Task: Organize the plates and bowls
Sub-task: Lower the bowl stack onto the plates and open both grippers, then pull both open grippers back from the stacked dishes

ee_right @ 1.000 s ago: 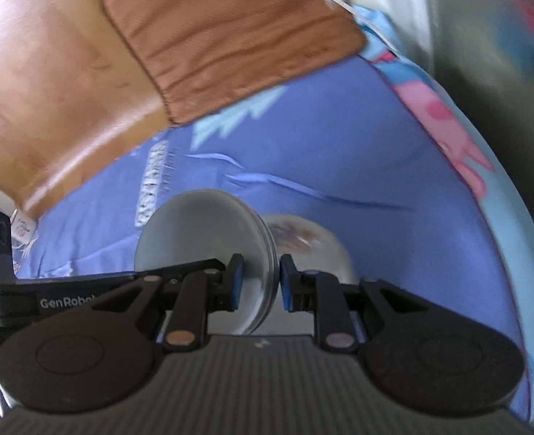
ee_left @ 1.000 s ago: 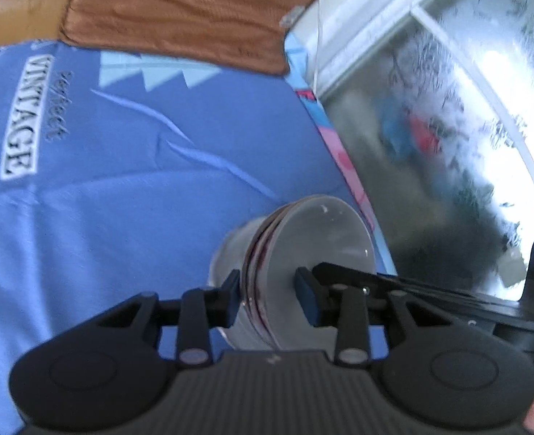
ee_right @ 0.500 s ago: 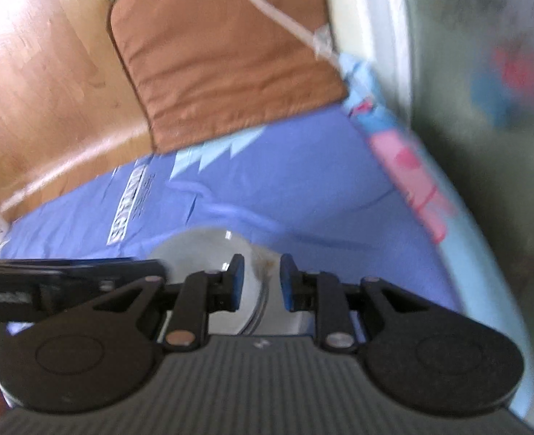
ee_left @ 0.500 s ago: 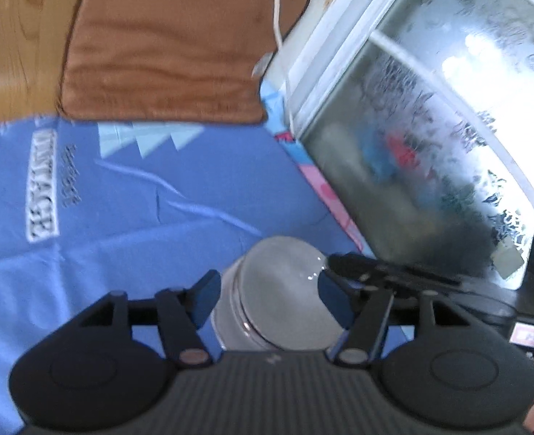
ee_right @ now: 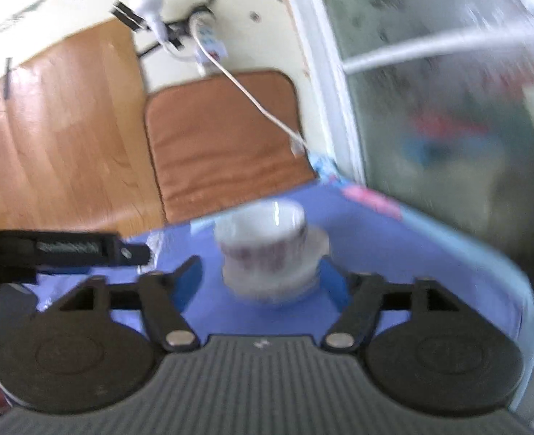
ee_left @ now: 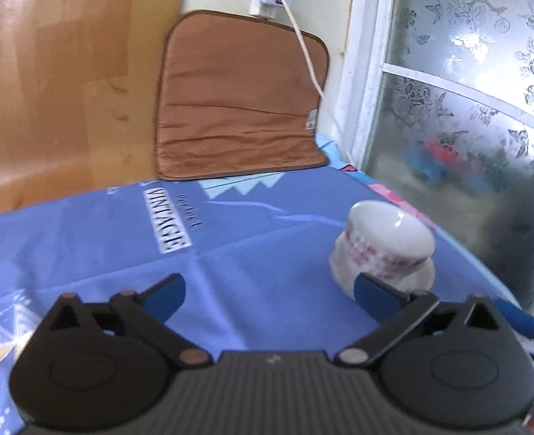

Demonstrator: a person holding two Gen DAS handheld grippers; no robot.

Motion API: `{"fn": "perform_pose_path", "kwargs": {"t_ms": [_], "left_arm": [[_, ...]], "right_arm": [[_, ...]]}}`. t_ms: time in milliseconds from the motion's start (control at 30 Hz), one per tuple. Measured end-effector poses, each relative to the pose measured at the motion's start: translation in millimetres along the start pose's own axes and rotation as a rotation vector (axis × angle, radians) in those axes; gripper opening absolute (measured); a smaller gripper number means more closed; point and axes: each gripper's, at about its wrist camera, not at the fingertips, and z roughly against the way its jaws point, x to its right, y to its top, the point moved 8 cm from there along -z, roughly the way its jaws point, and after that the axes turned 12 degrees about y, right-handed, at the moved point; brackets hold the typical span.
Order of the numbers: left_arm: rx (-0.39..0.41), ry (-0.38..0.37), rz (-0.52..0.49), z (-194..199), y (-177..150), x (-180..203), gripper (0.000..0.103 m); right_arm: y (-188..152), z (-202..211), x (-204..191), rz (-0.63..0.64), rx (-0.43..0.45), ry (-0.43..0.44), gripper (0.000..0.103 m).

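Jaws opening; bowl (ee_right: 267, 239) on plate (ee_right: 317, 250).

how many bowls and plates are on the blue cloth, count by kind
bowl: 1, white with a red pattern
plate: 1, white, under the bowl
total: 2
The left gripper and the right gripper are opening, and neither one holds anything.

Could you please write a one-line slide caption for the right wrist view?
Right gripper opening its fingers around a white bowl resting on a plate on the blue tablecloth.
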Motion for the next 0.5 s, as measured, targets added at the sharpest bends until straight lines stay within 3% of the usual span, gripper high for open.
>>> {"fn": "perform_pose_path", "kwargs": {"t_ms": [33,267,500], "left_arm": [[0.001,0.008,-0.007,3.3,-4.5,-3.2,0.103],[-0.069,0.024,0.000,13.9,-38.7,-29.8,0.103],[-0.046,0.059,-0.002,22.7,-45.4,-48.5,0.103]], "right_arm": [[-7.1,-3.6,-1.6,-0.021,-0.009,-0.022,0.091],[-24.0,-7.8,-16.6,-0.121,-0.067,-0.063,0.095],[-29.9,-6.3,-46.3,-0.060,-0.092,-0.050,0.096]]}}
